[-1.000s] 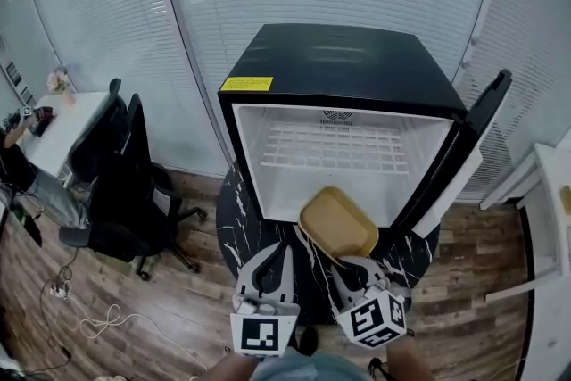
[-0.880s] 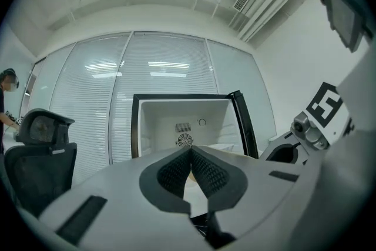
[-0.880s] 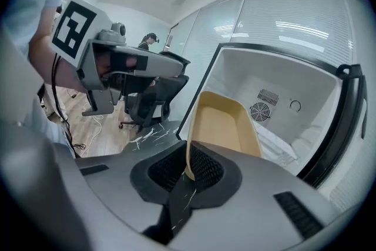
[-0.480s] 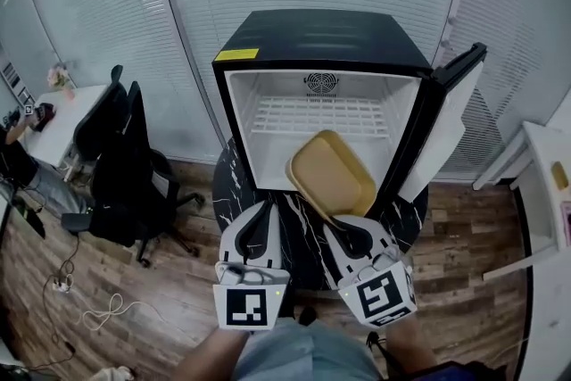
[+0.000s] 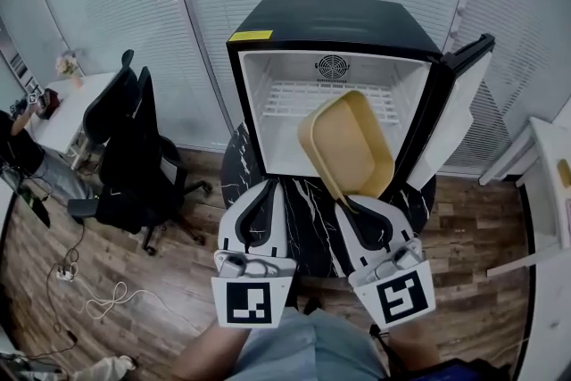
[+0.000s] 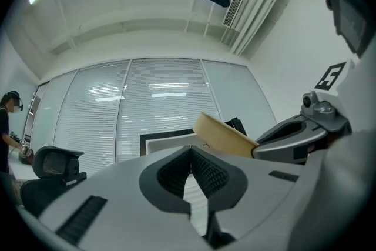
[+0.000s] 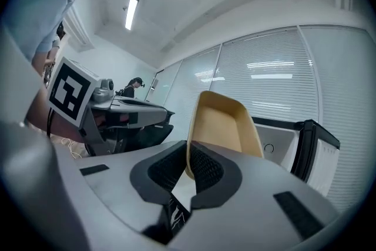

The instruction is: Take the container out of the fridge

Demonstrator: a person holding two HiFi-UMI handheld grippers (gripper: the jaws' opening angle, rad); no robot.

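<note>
A tan, shallow container [image 5: 348, 143] hangs tilted in the air in front of the open black mini fridge [image 5: 332, 58]. My right gripper [image 5: 351, 203] is shut on its near rim; in the right gripper view the container [image 7: 226, 123] rises from between the fingers. My left gripper [image 5: 268, 192] is shut with nothing in it and sits beside the right one, below the fridge opening. In the left gripper view the container [image 6: 223, 137] shows to the right, past the closed fingertips. The fridge's white inside with its wire shelf [image 5: 332, 95] holds nothing I can see.
The fridge door [image 5: 455, 116] stands open to the right. The fridge sits on a round black marble table [image 5: 308, 223]. A black office chair [image 5: 134, 156] stands at the left, and a white desk [image 5: 67, 107] with a person beyond it. Blinds cover the glass wall behind.
The right gripper has lifted the container higher and tipped it more upright, clear of the fridge opening. Both grippers have drawn back slightly toward me.
</note>
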